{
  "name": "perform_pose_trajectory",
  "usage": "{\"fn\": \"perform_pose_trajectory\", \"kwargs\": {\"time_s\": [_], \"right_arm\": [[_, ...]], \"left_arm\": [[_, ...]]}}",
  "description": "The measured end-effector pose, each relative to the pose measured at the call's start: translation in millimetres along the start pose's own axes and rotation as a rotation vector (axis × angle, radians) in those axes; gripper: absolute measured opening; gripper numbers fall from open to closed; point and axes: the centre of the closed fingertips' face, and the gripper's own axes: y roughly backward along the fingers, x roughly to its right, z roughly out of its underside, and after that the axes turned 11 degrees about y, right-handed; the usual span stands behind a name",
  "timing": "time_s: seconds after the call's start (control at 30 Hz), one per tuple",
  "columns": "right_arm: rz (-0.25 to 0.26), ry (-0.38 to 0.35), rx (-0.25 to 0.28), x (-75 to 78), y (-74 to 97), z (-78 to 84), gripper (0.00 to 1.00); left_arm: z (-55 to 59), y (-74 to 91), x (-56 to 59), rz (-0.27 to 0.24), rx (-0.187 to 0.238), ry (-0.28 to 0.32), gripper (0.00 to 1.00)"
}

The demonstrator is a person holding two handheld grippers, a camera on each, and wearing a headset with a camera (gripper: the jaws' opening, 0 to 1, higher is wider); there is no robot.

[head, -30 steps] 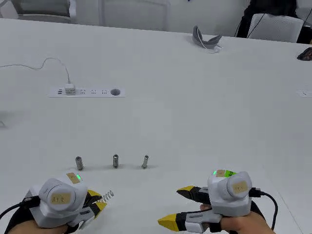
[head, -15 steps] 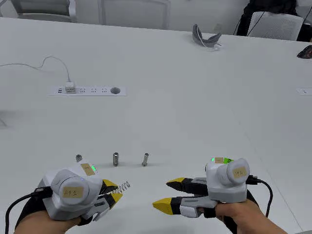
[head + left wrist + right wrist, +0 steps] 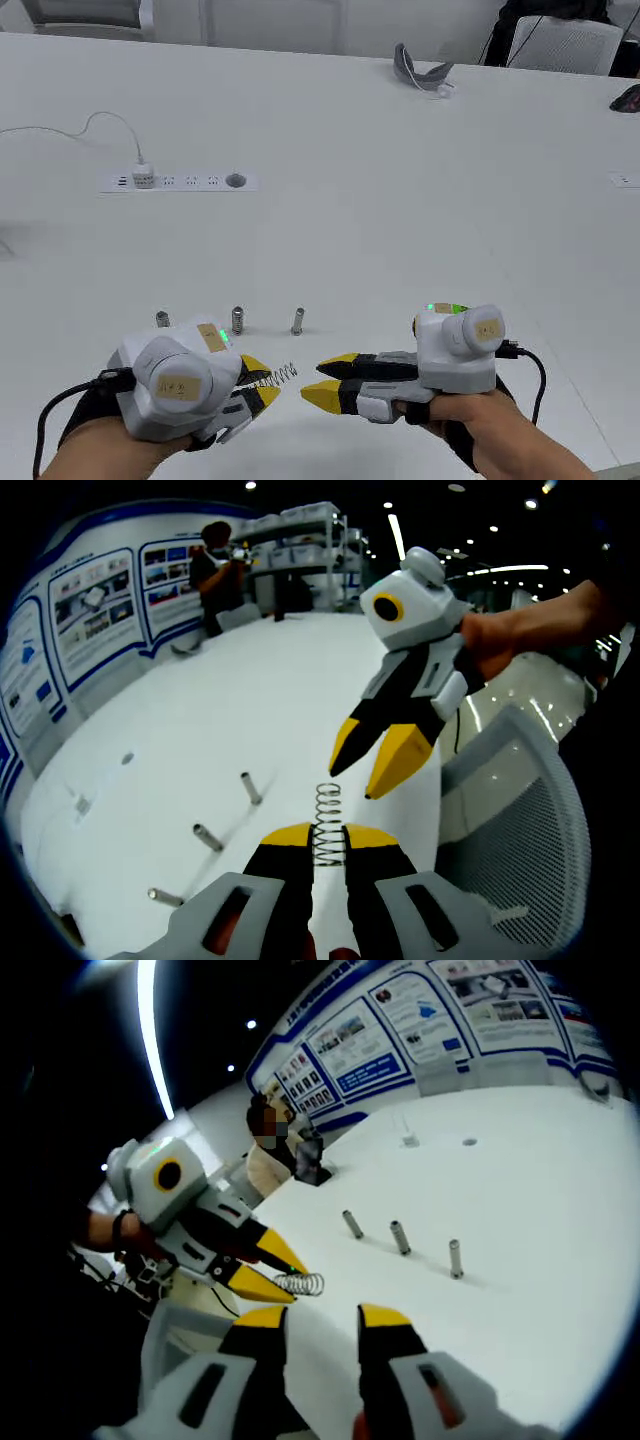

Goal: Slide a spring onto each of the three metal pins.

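Three short metal pins stand in a row on the white table: left pin (image 3: pixel 162 319), middle pin (image 3: pixel 237 320), right pin (image 3: pixel 297 321). The middle one looks coiled with a spring, the right one bare; the left is partly hidden behind my left gripper. My left gripper (image 3: pixel 262 380) is shut on a small wire spring (image 3: pixel 280 375) that sticks out past its yellow tips (image 3: pixel 327 825). My right gripper (image 3: pixel 313 382) is open, its tips just right of the spring's free end. In the right gripper view the spring (image 3: pixel 303 1284) hangs just beyond my open right gripper (image 3: pixel 322 1318).
A white power strip (image 3: pixel 180 182) with a plugged charger (image 3: pixel 143 178) and cable lies mid-left. A grey curved item (image 3: pixel 420 72) sits at the far edge. Chairs stand behind the table. A mesh chair (image 3: pixel 520 820) is close by, and a person (image 3: pixel 215 565) stands far off.
Both grippers have come together near the front edge: the left one moved right carrying the spring, the right one moved left, its tips now close to the spring's end.
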Motion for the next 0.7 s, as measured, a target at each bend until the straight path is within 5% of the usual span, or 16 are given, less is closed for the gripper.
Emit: {"fn": "perform_pose_trajectory", "kwargs": {"time_s": [0.2,0.7], "right_arm": [[-0.037,-0.030,0.016,-5.1,-3.4,-2.5,0.27],[-0.073,-0.077,0.077,-9.5,-4.3,-21.2,0.12]], "left_arm": [[-6.2,-2.5,8.9,0.024,0.010,-0.034,0.11],[-6.3,-6.7,5.0,0.032,-0.004,-0.065,0.10]]}}
